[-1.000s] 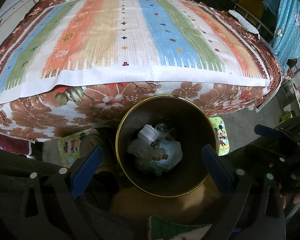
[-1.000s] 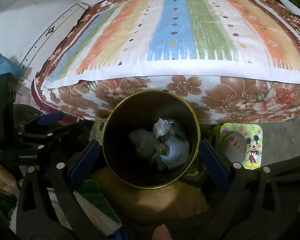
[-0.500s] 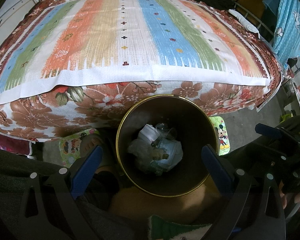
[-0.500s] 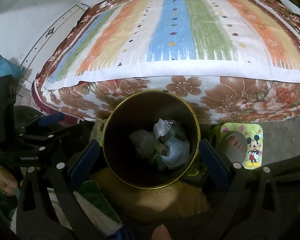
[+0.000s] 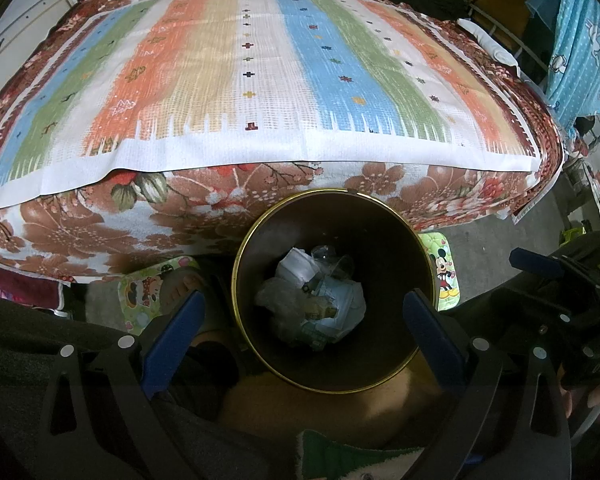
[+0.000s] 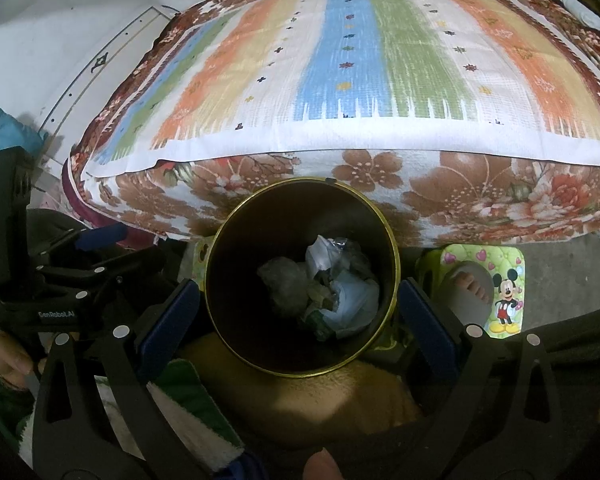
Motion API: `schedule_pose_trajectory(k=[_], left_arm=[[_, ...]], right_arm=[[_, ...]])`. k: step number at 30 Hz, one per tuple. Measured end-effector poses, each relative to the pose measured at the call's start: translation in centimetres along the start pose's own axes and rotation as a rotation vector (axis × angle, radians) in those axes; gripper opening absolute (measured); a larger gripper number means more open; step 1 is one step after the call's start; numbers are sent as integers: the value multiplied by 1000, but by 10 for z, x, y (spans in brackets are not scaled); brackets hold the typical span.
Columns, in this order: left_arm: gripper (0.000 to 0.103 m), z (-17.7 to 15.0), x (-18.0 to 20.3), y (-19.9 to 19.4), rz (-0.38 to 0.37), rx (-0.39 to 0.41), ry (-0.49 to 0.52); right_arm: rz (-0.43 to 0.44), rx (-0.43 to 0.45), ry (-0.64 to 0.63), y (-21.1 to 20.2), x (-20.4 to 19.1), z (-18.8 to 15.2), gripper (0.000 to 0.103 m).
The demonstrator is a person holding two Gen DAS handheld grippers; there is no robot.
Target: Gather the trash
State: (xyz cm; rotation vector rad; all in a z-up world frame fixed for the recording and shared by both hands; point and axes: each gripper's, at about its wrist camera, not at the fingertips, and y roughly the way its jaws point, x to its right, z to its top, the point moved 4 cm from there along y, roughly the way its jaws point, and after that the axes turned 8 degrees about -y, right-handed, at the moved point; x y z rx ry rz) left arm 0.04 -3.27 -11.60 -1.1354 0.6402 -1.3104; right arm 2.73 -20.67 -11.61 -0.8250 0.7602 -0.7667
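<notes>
The left claw (image 5: pixel 302 318) is held wide open above the bin (image 5: pixel 384 236) and nothing is gripped between its blue fingers (image 5: pixel 172 328); the right claw (image 6: pixel 298 312) is opened just as wide over the same bin (image 6: pixel 228 240) and is also empty. Directly below both claws, at the bottom of the bin, the crumpled trash (image 5: pixel 320 304) is seen, paper and clear plastic (image 6: pixel 328 284) piled together. It is judged that the dropping step is finished for these pieces, and that more trash must be looked for next; none is visible on the bed (image 5: pixel 260 64) beyond the bin. For the next move the claws should be lifted straight up first, so that the gold rim is not struck. Open room is found ahead over the flat bed cover, while near the claws the space is narrow: a foot in a cartoon slipper (image 6: pixel 488 284) stands just right of the bin, and the two claws are close together.
</notes>
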Motion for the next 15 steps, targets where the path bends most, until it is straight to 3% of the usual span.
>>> schedule_pose_trajectory(k=[15], left_arm=[[97, -4, -1, 3, -7, -9, -10]], right_arm=[[-1, -1, 0, 0, -1, 0, 94]])
